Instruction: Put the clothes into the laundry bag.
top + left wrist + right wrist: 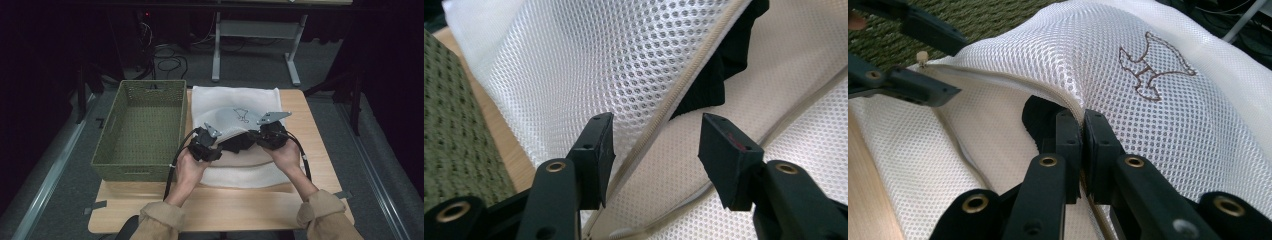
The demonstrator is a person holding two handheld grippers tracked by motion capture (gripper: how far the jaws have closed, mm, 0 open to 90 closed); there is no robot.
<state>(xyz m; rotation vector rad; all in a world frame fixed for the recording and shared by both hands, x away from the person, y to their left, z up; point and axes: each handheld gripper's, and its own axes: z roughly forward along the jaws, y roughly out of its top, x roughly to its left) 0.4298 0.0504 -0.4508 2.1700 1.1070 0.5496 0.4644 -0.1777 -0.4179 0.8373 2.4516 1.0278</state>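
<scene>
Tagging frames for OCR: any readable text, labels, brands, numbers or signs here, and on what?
No readable words or numbers.
White mesh laundry bag: a brown outline emblem, a stitched figure and no lettering; it also shows in the high view.
Green basket: no label visible.
Right gripper, left gripper: no markings legible.

mesh bag (235,107), both tongs, green basket (140,130)
</scene>
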